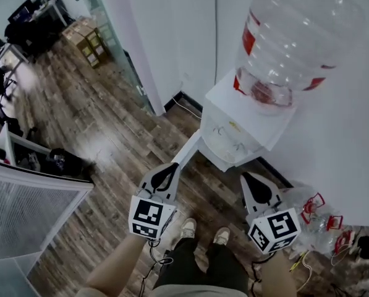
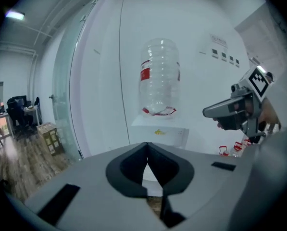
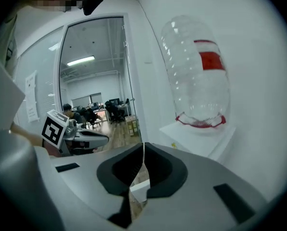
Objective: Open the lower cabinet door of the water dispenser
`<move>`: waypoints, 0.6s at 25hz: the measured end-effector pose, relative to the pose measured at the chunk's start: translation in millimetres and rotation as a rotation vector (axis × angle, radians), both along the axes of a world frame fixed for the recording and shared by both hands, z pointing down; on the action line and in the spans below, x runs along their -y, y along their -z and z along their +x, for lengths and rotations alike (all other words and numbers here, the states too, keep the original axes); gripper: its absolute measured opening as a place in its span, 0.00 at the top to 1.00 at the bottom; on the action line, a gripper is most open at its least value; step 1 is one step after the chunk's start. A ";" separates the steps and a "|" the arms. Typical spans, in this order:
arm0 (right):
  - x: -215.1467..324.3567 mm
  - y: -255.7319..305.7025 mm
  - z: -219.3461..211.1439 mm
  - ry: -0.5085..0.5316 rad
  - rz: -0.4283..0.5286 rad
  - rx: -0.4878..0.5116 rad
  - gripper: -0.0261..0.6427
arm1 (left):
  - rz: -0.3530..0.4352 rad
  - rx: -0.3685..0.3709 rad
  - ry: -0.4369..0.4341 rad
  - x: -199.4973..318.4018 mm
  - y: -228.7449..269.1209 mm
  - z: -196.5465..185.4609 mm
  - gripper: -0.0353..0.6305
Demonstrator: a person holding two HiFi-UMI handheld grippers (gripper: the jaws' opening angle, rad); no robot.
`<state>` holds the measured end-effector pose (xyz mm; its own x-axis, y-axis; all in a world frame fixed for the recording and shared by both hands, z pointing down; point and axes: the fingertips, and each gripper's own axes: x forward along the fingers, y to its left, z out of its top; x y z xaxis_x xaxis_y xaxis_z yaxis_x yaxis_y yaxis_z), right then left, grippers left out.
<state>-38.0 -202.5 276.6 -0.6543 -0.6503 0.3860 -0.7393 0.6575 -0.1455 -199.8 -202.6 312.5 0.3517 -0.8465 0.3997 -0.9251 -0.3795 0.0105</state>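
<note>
L gripper [image 1: 170, 167] & R gripper [image 1: 247, 178]: fingers pinched together, empty, facing white water dispenser [image 1: 224, 144] w/ clear plastic bottle [image 1: 295, 36].

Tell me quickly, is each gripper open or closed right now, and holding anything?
Left gripper: closed, holding nothing.
Right gripper: closed, holding nothing.

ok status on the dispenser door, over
Left gripper shut, empty; right gripper shut, empty. Both clear of the water dispenser. Lower cabinet door looks swung open toward the person. Nothing seen blocking it.
</note>
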 end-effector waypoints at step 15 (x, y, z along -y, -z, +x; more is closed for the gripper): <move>-55.2 196.3 70.2 -0.050 0.264 0.051 0.95 | 0.284 -0.006 -0.148 -38.2 214.1 84.9 0.94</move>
